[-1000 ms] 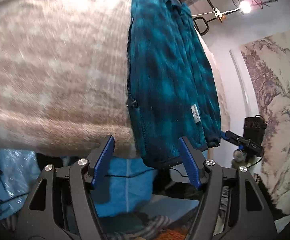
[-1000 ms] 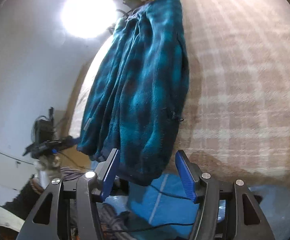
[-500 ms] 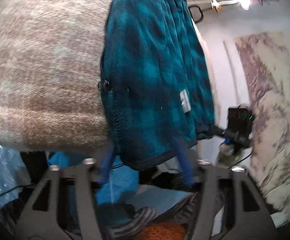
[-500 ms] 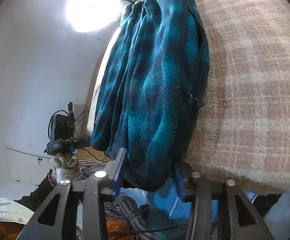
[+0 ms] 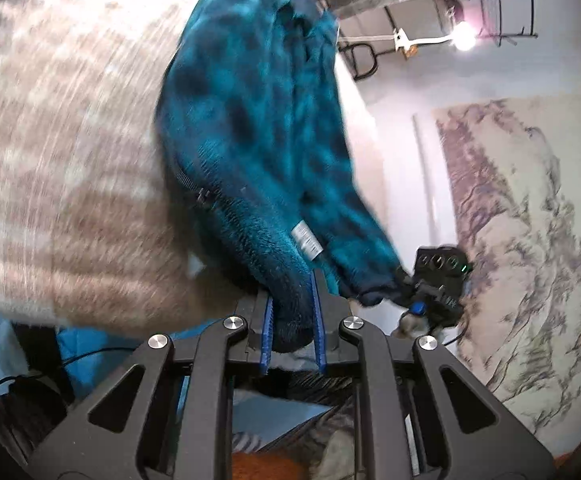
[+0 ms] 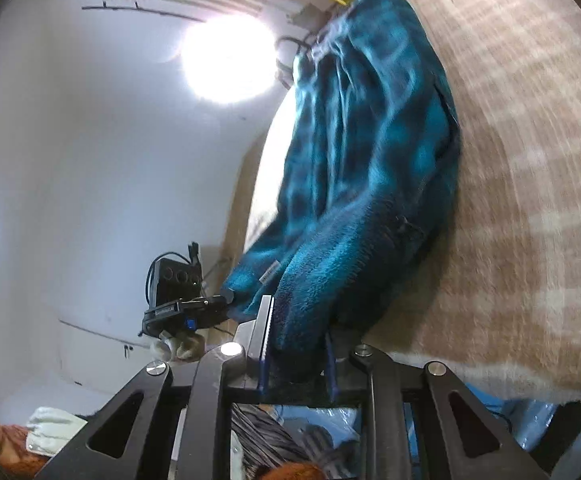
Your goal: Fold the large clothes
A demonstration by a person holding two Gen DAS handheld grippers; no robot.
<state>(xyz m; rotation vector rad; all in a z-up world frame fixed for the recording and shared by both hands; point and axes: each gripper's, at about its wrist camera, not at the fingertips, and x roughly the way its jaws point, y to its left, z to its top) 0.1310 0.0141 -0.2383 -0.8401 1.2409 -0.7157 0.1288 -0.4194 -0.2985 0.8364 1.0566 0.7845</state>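
Observation:
A teal and dark blue checked fleece garment (image 5: 258,128) lies folded lengthwise on a beige plaid blanket (image 5: 62,168). My left gripper (image 5: 293,320) is shut on the garment's near hem, beside a white care label (image 5: 306,242). My right gripper (image 6: 296,354) is shut on the other near corner of the same garment (image 6: 370,168). In each wrist view the other gripper (image 5: 434,284) shows at the garment's edge, and in the right wrist view it (image 6: 182,308) is at the left. The near end is lifted off the blanket.
The blanket (image 6: 530,184) covers a bed-like surface whose near edge is just ahead of both grippers. Blue plastic bags (image 5: 6,364) and striped and orange clothes (image 6: 274,444) lie below. A bright lamp (image 6: 226,60) and a landscape wall hanging (image 5: 530,240) are at the side.
Both grippers moved in onto the garment's near hem and closed on it. The near end has been gathered and pulled up from the blanket.

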